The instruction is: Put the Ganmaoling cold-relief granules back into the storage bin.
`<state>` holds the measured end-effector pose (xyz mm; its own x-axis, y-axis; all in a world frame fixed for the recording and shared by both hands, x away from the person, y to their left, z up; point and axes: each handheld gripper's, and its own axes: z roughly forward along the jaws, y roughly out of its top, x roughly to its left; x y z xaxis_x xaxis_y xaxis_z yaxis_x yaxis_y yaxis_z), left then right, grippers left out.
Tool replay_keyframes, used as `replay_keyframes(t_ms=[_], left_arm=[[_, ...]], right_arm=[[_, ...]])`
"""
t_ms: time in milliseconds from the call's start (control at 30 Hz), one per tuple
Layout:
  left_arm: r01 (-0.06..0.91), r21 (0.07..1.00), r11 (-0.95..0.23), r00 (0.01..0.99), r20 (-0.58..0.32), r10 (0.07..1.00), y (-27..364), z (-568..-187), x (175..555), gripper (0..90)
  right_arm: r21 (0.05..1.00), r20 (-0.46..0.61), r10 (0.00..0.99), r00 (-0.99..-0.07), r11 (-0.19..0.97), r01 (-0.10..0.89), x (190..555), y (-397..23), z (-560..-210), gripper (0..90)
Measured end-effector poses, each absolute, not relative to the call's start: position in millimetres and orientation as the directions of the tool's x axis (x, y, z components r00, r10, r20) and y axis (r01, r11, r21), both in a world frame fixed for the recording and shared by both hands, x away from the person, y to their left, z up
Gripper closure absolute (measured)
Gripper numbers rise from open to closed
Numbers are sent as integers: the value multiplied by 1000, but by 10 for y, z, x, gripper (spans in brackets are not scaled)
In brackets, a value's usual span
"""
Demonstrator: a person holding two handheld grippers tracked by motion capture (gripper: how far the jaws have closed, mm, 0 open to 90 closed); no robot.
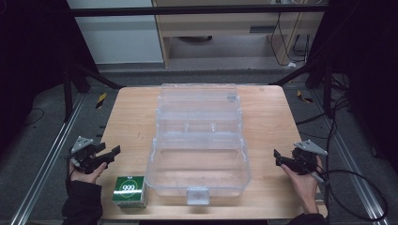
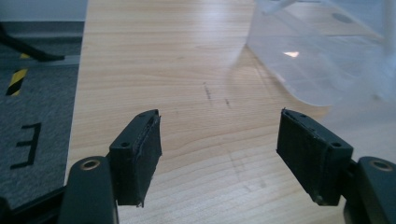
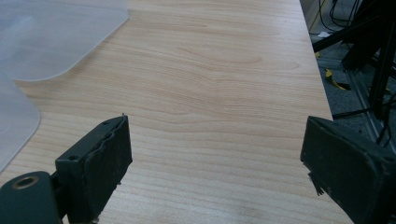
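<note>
A clear plastic box with its lid swung open toward the back sits in the middle of the wooden table. A small green and white carton stands at the front left, just beside the box. My left gripper is held at the table's left edge, open and with nothing in it; in the left gripper view its jaws stand wide apart over bare wood, the box's rounded corner ahead at right. My right gripper hovers at the right edge, open and holding nothing.
The box takes up most of the table's middle. Bare wood lies on both sides of it. Dark floor, metal rails and cables surround the table. Black frame struts rise behind it.
</note>
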<state>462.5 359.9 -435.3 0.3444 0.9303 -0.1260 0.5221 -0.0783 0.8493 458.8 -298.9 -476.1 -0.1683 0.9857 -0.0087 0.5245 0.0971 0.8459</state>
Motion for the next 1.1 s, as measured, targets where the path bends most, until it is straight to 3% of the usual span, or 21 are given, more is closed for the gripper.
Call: replay_keyframes(t_ms=[667,1100], left_arm=[[442,846,-299,636,-60,769,3539,-3906,4383,267],[395,799,-454,760,-7,650,3482,-3771,4269,237]], right_arm=[[844,-49,979,-197,146,516,4586,-2980,-4803,80],[830,-59,972,-229,176,530,4589,-2954,-4844,74]])
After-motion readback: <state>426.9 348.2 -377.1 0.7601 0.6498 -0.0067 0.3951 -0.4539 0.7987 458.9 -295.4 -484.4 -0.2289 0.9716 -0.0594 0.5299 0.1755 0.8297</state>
